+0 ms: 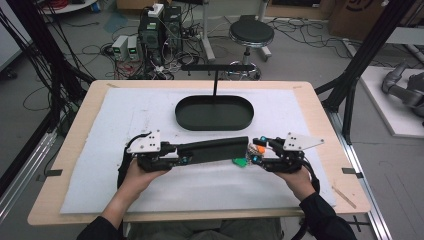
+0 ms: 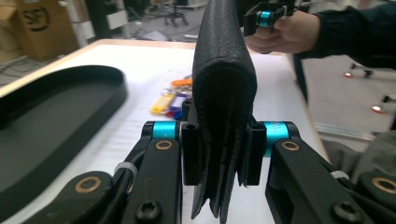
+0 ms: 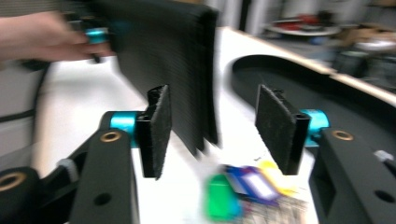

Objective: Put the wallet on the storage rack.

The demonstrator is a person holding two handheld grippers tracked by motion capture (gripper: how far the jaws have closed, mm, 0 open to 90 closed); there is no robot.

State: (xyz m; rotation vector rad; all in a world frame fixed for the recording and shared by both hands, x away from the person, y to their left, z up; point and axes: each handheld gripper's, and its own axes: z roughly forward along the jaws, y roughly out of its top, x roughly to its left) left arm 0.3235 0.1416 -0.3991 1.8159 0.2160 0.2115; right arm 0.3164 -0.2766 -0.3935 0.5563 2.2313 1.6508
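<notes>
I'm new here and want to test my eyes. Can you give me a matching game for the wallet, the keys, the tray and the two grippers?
Things:
1. wallet
2. key tags
3. tray
4. right gripper

States:
A. empty, at the far side of the table
B. clamped on edge in the left gripper
C. jaws apart, gripping nothing
D. lying on the white mat, in several colours

Pairs: 1-B, 2-D, 3-A, 4-C
</notes>
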